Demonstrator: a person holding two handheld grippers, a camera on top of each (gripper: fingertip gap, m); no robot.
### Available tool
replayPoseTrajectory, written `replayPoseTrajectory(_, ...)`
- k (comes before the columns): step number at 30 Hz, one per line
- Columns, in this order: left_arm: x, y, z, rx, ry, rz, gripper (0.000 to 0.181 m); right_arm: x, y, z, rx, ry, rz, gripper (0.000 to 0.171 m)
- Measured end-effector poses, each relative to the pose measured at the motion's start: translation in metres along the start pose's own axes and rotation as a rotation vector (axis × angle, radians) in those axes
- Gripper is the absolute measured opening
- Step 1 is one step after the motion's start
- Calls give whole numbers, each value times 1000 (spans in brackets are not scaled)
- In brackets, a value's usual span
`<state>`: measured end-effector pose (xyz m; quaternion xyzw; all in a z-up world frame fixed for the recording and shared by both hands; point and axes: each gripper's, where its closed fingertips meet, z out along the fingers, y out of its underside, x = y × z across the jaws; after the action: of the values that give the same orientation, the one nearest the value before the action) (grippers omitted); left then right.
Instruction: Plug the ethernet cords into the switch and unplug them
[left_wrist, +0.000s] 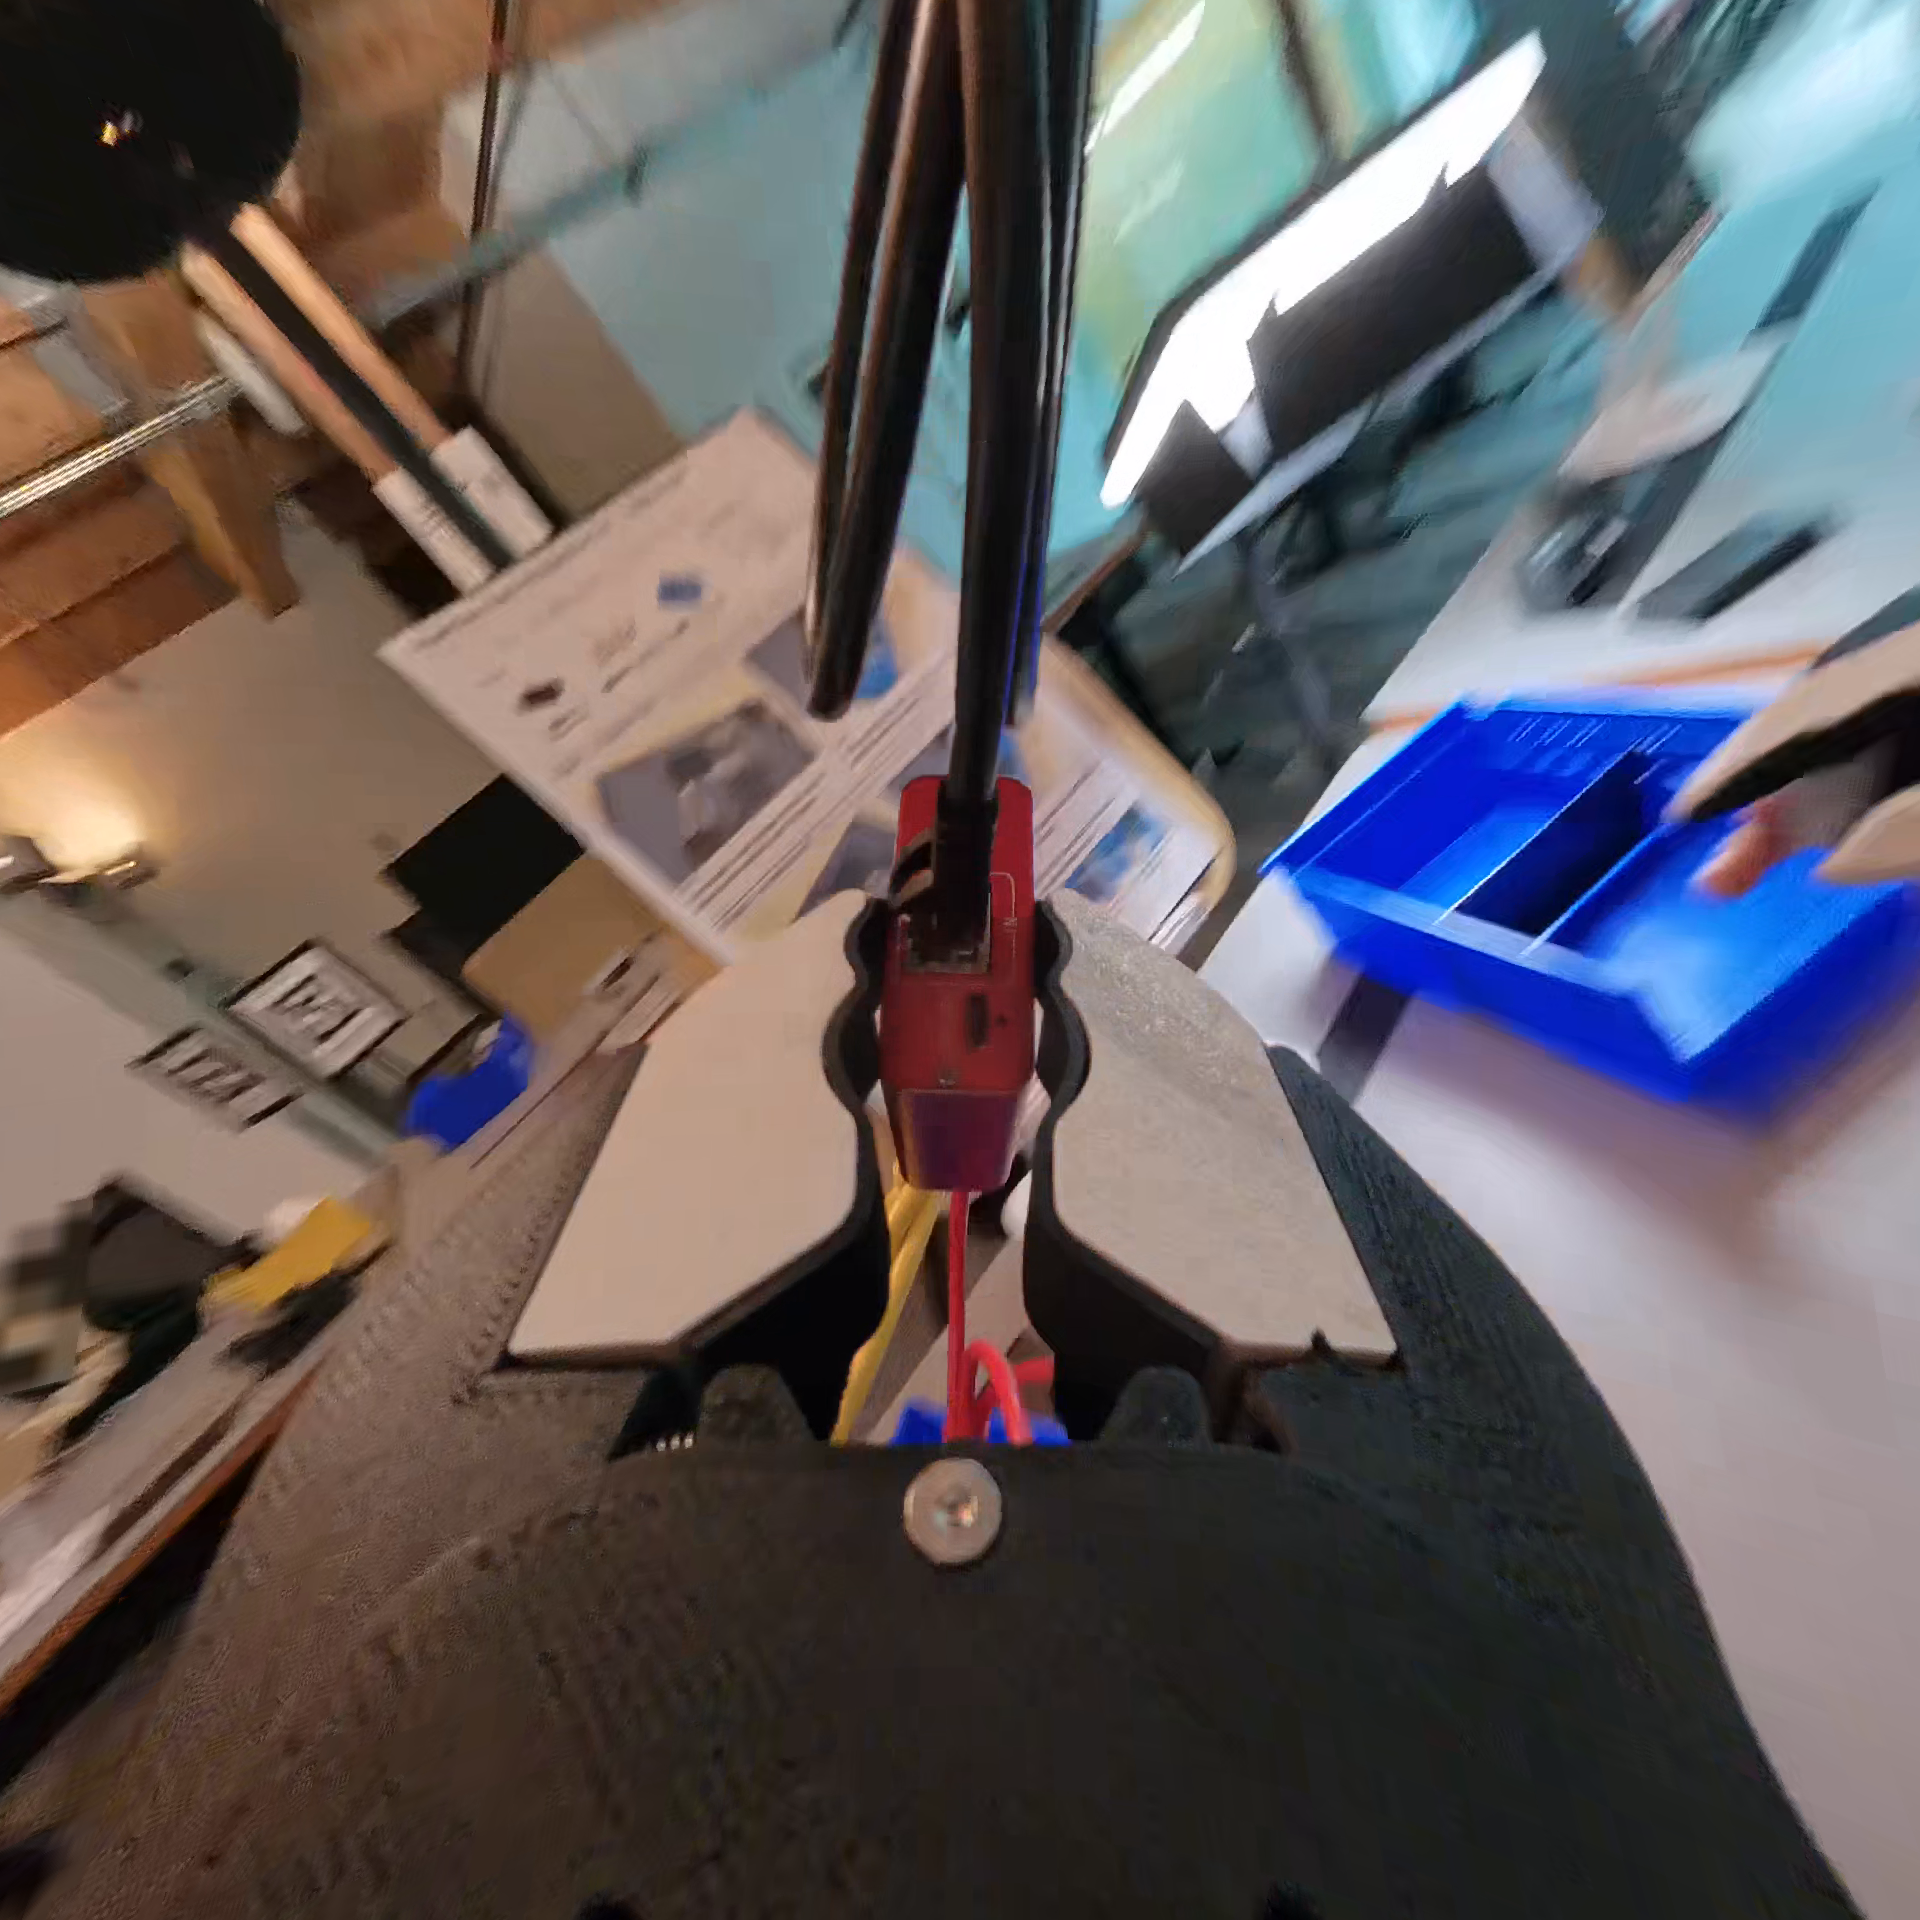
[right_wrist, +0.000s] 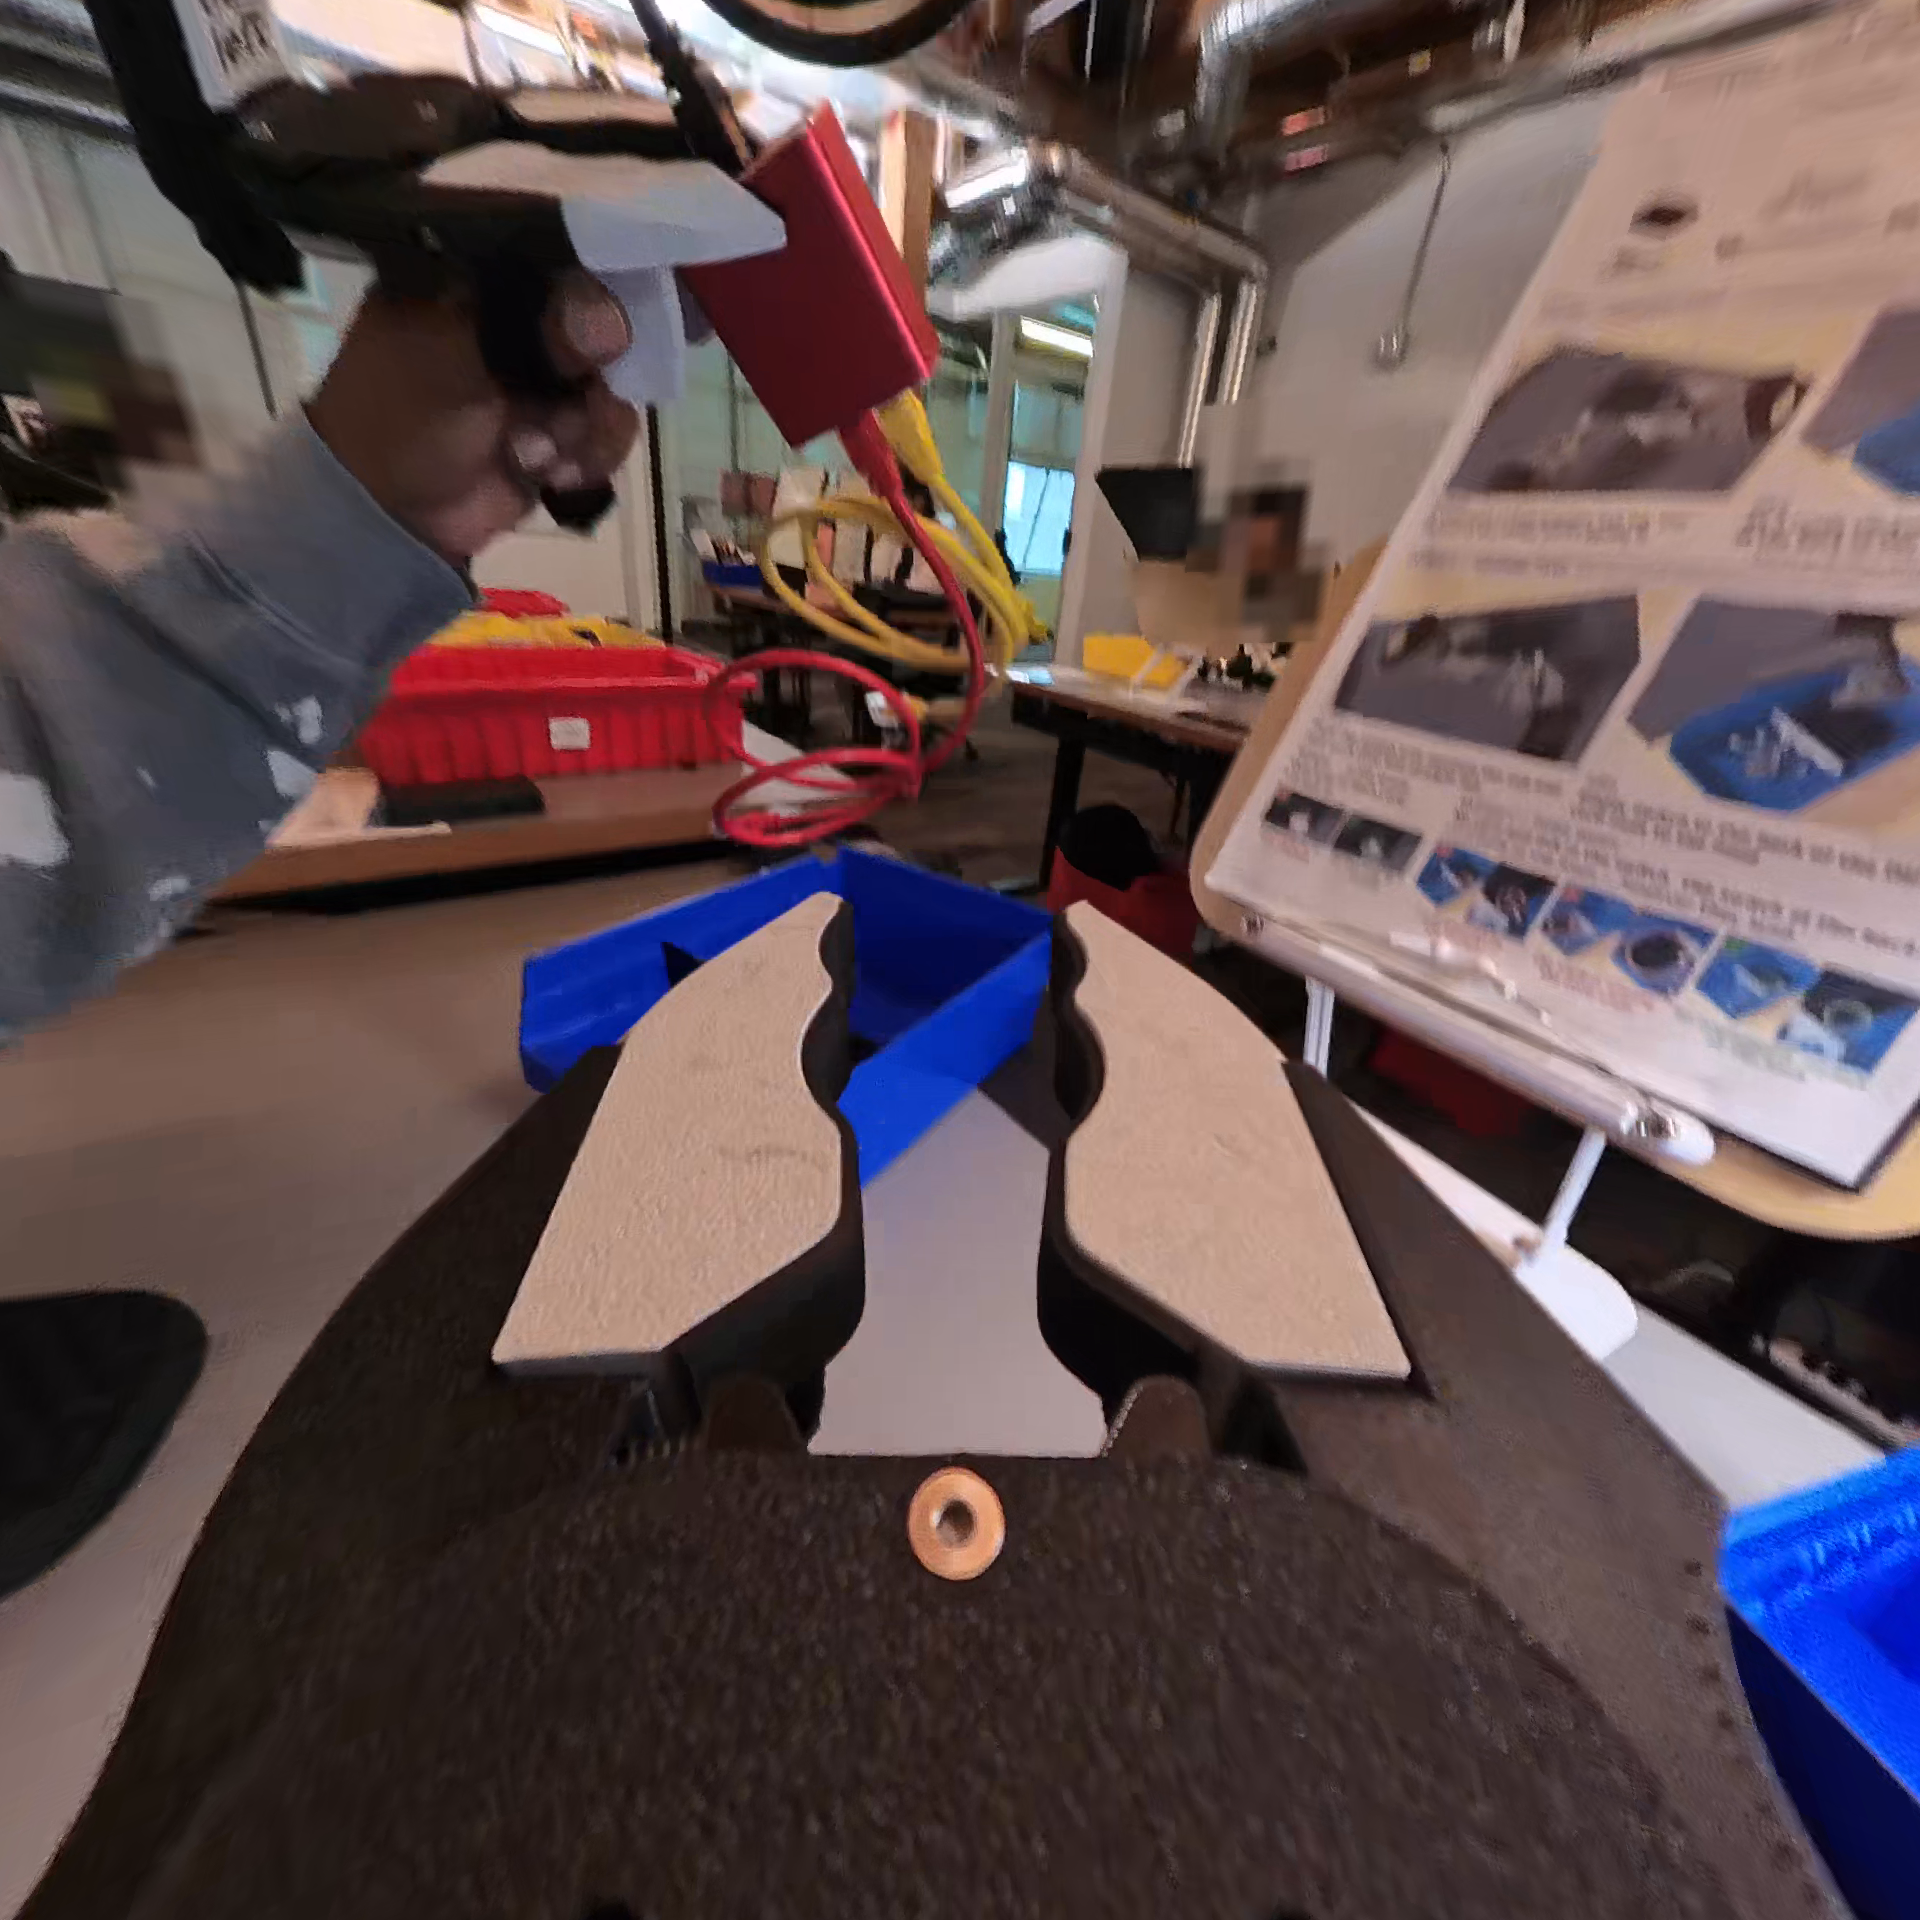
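While the left gripper (left_wrist: 956, 997) fingers clamp the small red metal switch box (left_wrist: 961, 997) high above the worktop (right_wrist: 208, 1039), red and yellow ethernet cords (right_wrist: 935, 582) dangling, the right gripper (right_wrist: 951, 997) fingers gape empty; pinch one plug near its clip, pull straight.
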<state>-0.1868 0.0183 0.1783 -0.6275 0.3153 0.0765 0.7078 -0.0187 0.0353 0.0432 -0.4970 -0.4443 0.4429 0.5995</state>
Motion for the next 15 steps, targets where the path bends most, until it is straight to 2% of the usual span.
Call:
replayPoseTrajectory(4, 61, -40, 1, 165, 220, -162, 27, -20, -35, 1, 86, -16, -86, 44)
replayPoseTrajectory(9, 161, -37, 9, 221, 531, -323, 27, -39, -31, -5, 82, -89, -164, 55)
replayPoseTrajectory(12, 211, -28, 15, 228, 675, -402, 27, -63, -12, -7, 12, -266, -152, 45)
replayPoseTrajectory(15, 224, -22, 20, 259, 694, -466, 27, -66, -3, -15, 9, -350, -140, 37)
